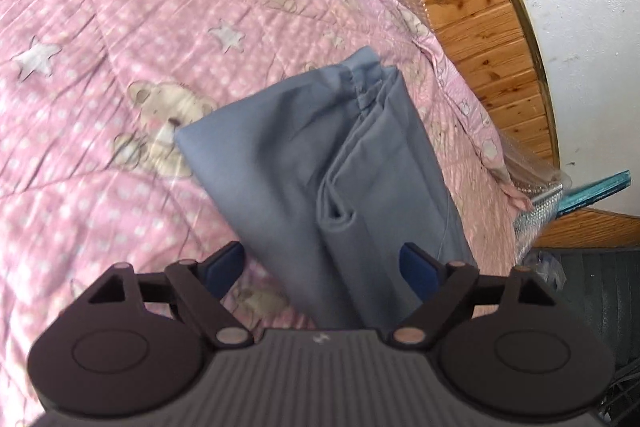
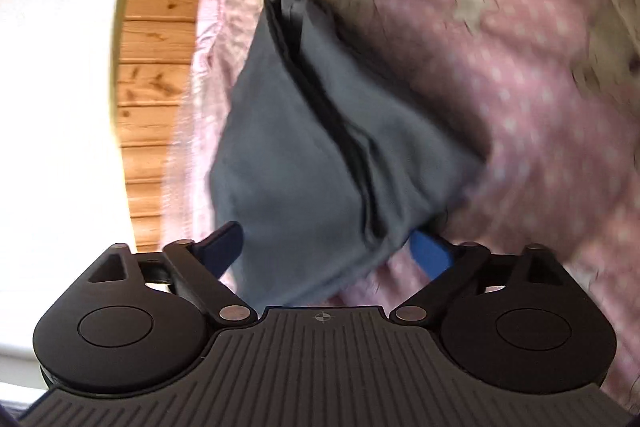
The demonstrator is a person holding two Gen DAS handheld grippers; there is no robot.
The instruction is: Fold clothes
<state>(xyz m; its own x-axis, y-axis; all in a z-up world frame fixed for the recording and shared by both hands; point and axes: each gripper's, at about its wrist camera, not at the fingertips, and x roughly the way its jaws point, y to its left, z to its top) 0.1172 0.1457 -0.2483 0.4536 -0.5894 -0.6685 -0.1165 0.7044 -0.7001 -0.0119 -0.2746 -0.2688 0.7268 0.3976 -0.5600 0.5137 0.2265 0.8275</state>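
Note:
A grey-blue folded garment (image 1: 280, 167) lies on a pink bedspread (image 1: 100, 75) printed with bears and stars. In the left wrist view its gathered waistband end points away from me and layered folds run down its right half. My left gripper (image 1: 323, 267) stands open over its near end, blue pads (image 1: 226, 265) wide apart on either side of the cloth. In the right wrist view the garment (image 2: 300, 147) shows a dark fold seam along its middle. My right gripper (image 2: 328, 251) is open too, straddling the near corner, and the cloth edge overlaps its right pad (image 2: 430, 255).
The bedspread (image 2: 520, 107) ends at a wood-panelled wall (image 1: 480, 27) with white wall (image 1: 580, 27) above it. At the bed's edge are clear bubble wrap, a silvery foil piece (image 1: 532, 223) and a teal object (image 1: 596, 191). A dark ribbed surface (image 1: 592, 287) sits lower right.

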